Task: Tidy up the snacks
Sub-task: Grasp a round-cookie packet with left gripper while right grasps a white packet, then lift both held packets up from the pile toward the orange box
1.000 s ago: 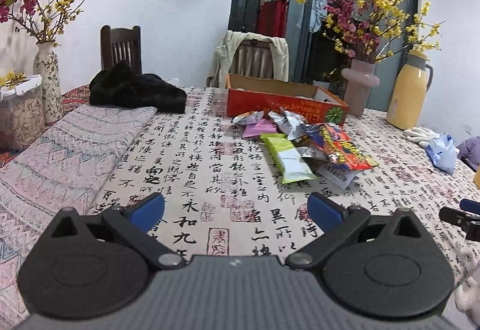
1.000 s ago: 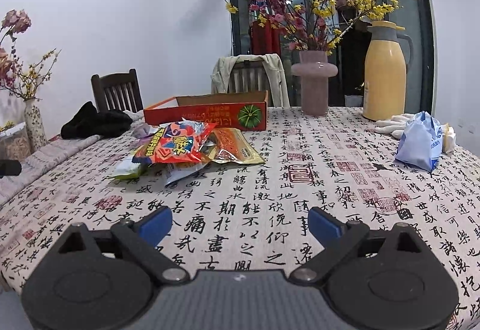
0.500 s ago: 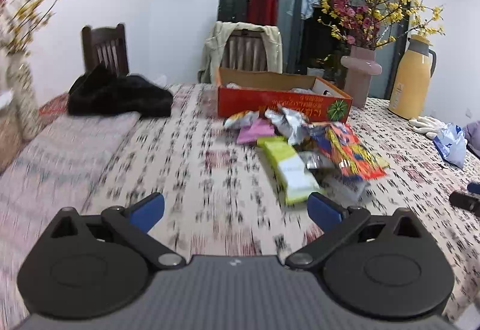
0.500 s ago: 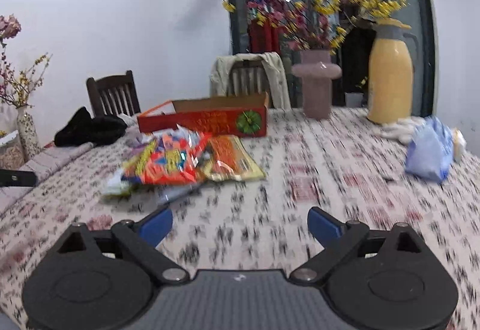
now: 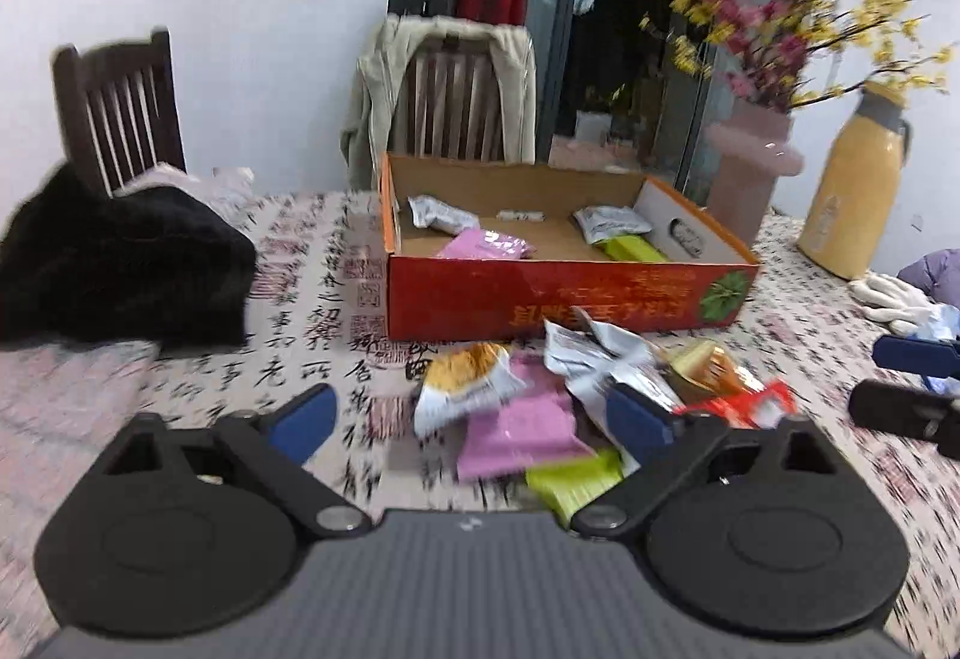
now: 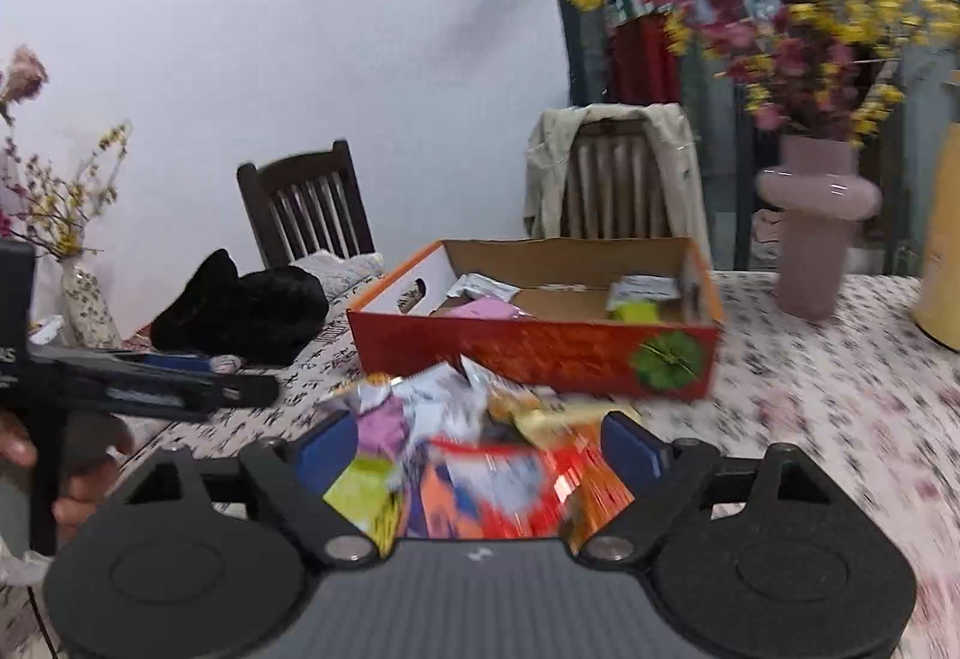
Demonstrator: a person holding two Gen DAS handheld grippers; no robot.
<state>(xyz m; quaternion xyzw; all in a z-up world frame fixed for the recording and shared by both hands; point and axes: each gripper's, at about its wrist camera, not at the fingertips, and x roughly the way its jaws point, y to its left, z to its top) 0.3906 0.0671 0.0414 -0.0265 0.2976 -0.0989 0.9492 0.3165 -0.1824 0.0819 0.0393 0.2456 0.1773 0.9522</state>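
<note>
Red box point(image 5: 540, 299): holds several packets. Snack heap point(image 5: 540, 407): just before box, on table point(image 5: 312, 323). Left claw point(image 5: 468, 413), right claw point(image 6: 480, 449): over heap, wide, lately narrowing, gripping nothing.

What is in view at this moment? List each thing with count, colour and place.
box: one, red outside, on the table past the pile; holds a few packets, pink, green and silver.
snack pile: loose packets, pink, green, silver, red, orange; on the cloth before the box.
tablecloth: one, white with black script.
black garment: one, left on the table.
chairs: two, dark wood, behind the table; a beige jacket hangs on one.
pink vase: one, flowers in it, right of the box.
flask: one, yellow, far right.
white gloves: right edge.
small vase: one, patterned, far left.
left gripper: jaws open, just been closing, hold nothing.
right gripper: jaws open over the pile, just been closing.
hand: holds the left gripper.
</note>
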